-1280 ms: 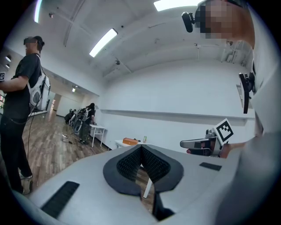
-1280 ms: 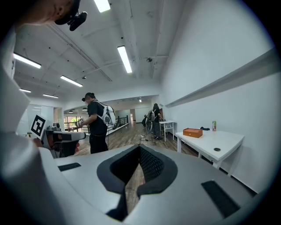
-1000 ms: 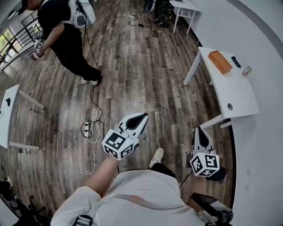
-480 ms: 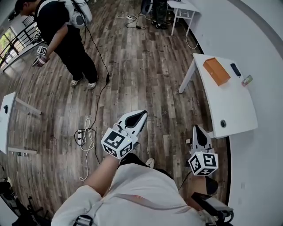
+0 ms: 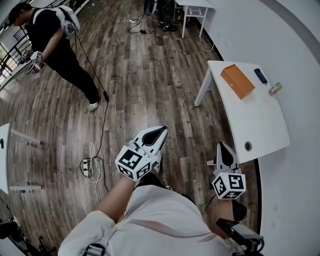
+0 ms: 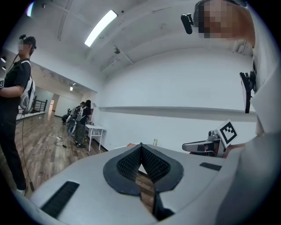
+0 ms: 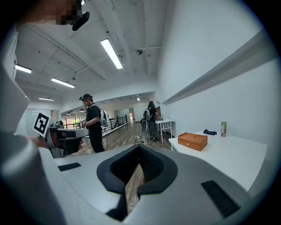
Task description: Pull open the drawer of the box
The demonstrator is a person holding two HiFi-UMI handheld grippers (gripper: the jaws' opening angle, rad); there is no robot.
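Note:
The orange box [image 5: 237, 81] lies on a white table [image 5: 260, 120] at the right, by the wall; I cannot make out its drawer from here. In the right gripper view the orange box [image 7: 192, 141] stands ahead to the right, well beyond the jaws. My left gripper [image 5: 162, 131] hangs over the wooden floor, shut and empty, far from the table. My right gripper [image 5: 223, 146] is just short of the table's near corner, shut with nothing in it. The left gripper [image 6: 140, 147] and right gripper [image 7: 139, 149] both show their pads meeting at the tip.
A dark object [image 5: 260, 76] and a small bottle [image 5: 275, 89] lie behind the box. Another person [image 5: 55, 50] stands far left, trailing a cable to a power strip [image 5: 90, 167] on the floor. There is a second white table [image 5: 192, 7] at the back.
The view has advanced across the floor: the table with the orange box has come nearer and shifted left. The other person has slid toward the upper left. Both grippers stay shut.

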